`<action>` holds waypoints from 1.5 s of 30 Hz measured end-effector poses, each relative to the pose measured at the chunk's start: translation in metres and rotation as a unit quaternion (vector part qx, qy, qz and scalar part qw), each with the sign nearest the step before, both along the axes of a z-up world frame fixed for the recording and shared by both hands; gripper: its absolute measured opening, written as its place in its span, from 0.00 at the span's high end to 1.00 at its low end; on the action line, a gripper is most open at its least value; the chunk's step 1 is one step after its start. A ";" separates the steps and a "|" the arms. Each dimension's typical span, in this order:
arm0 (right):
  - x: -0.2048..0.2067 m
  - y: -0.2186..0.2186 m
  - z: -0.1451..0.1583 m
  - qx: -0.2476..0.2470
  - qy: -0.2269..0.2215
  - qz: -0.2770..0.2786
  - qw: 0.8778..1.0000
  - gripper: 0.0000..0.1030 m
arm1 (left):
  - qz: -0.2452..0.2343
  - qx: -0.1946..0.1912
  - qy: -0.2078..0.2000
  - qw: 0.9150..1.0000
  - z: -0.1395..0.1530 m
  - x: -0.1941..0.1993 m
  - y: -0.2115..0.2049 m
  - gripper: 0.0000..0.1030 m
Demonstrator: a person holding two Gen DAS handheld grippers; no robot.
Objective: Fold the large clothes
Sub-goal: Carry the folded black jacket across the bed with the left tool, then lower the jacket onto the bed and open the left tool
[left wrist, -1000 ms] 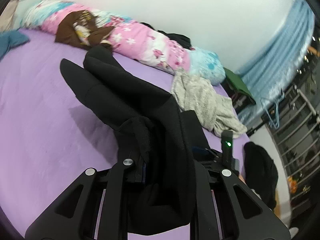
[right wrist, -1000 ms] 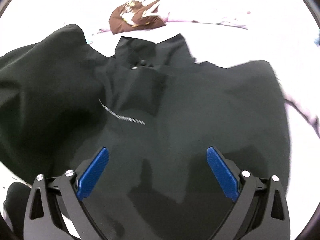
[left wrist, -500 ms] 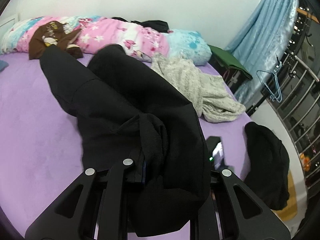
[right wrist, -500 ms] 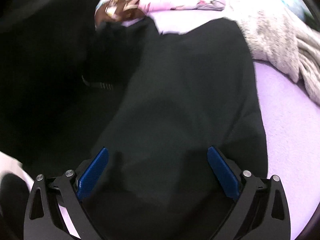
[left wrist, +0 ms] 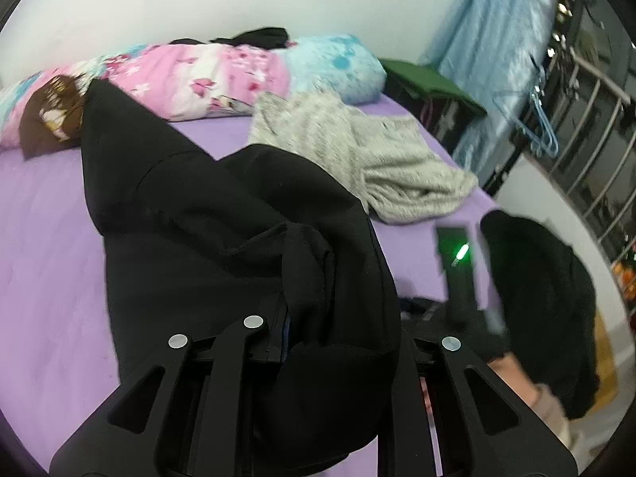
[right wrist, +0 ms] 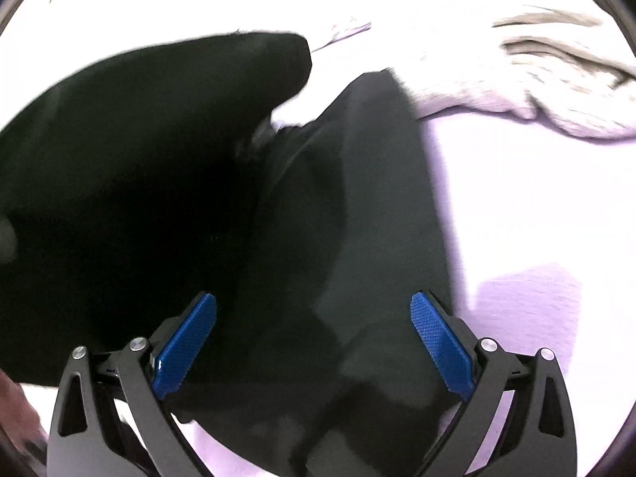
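Left wrist view. Left gripper (left wrist: 318,342), lower centre: jaws clenched on a bunched fold of the black garment (left wrist: 238,230), whose cloth drapes over and hides the fingertips. The garment runs from the jaws up to the upper left across the purple bed sheet (left wrist: 47,238). Grey knitted sweater (left wrist: 357,159), crumpled, centre right, just beside the garment's upper edge. Floral pink and blue bedding roll (left wrist: 222,75) along the far edge of the bed, top. Brown printed cloth (left wrist: 47,119), upper left, against that roll. Second dark garment (left wrist: 548,298), lower right. Blue curtain (left wrist: 497,39) and blue hanger (left wrist: 544,127), upper right. Dark device with a green light (left wrist: 457,262), right of centre.

Right wrist view. Right gripper (right wrist: 314,342), bottom: jaws released, blue pads (right wrist: 187,342) wide apart and pressing on nothing, with the black garment (right wrist: 349,218) lying between and beneath them. The garment fills the left and centre of the frame. Grey sweater (right wrist: 536,79), upper right, overexposed. Sheet (right wrist: 516,218), right, washed pale.
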State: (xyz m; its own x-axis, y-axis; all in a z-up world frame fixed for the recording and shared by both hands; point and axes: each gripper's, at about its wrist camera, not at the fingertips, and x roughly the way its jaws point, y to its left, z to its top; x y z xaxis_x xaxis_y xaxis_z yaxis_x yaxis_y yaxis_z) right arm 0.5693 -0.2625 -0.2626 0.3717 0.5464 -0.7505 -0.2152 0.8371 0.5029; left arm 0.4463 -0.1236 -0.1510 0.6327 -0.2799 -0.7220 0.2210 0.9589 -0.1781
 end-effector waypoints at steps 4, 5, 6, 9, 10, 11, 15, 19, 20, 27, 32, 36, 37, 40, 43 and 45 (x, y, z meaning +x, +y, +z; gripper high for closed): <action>0.002 -0.047 0.022 0.016 0.012 -0.111 0.994 0.06 | -0.015 0.054 0.017 0.998 -0.035 0.006 -0.036 0.85; 0.001 -0.060 0.030 0.046 0.005 -0.129 0.991 0.06 | -0.016 0.061 0.020 0.998 -0.042 0.007 -0.041 0.85; 0.001 -0.066 0.035 0.062 0.004 -0.135 0.989 0.06 | -0.023 0.079 0.023 0.996 -0.054 0.006 -0.050 0.85; -0.004 -0.076 0.049 0.095 -0.001 -0.138 0.986 0.06 | -0.036 0.112 0.031 0.993 -0.083 0.003 -0.068 0.85; -0.003 -0.075 0.050 0.106 0.001 -0.132 0.986 0.06 | -0.039 0.118 0.036 0.992 -0.092 0.003 -0.071 0.84; -0.002 -0.074 0.050 0.110 0.004 -0.127 0.986 0.06 | -0.042 0.124 0.039 0.991 -0.100 0.002 -0.073 0.84; -0.017 -0.074 0.043 0.101 0.035 -0.103 0.989 0.06 | -0.054 0.144 0.039 0.987 -0.127 -0.002 -0.079 0.81; -0.016 -0.065 0.036 0.101 0.044 -0.086 0.990 0.06 | -0.058 0.115 0.052 0.990 -0.141 0.001 -0.071 0.79; -0.016 -0.064 0.036 0.101 0.042 -0.084 0.990 0.06 | -0.064 0.125 0.047 0.989 -0.145 -0.001 -0.073 0.79; -0.009 -0.061 0.027 0.111 0.045 -0.078 0.990 0.06 | -0.074 0.138 0.033 0.987 -0.143 -0.010 -0.078 0.67; -0.006 -0.059 0.028 0.118 0.043 -0.072 0.990 0.06 | -0.097 0.129 0.002 0.987 -0.120 -0.034 -0.082 0.22; -0.005 -0.054 0.029 0.119 0.041 -0.058 0.990 0.06 | -0.106 0.103 -0.003 0.989 -0.105 -0.052 -0.075 0.18; -0.004 -0.052 0.029 0.119 0.042 -0.054 0.991 0.06 | -0.106 0.088 0.000 0.990 -0.100 -0.057 -0.071 0.17; -0.004 -0.044 0.032 0.124 0.039 -0.031 0.991 0.06 | -0.098 0.038 0.002 0.994 -0.087 -0.074 -0.047 0.15; -0.005 -0.031 0.034 0.123 0.040 0.004 0.992 0.06 | -0.071 0.023 -0.011 0.997 -0.075 -0.091 -0.016 0.12; -0.006 -0.019 0.033 0.119 0.042 0.030 0.992 0.06 | -0.041 0.019 -0.023 0.999 -0.068 -0.100 0.011 0.11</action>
State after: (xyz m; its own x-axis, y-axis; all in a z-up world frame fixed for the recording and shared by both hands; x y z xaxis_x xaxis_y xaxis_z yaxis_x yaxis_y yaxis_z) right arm 0.5636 -0.2814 -0.2294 0.2742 0.7306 -0.6253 -0.2096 0.6800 0.7026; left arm 0.3461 -0.1122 -0.2187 0.6421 -0.3039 -0.7039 0.3053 0.9435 -0.1288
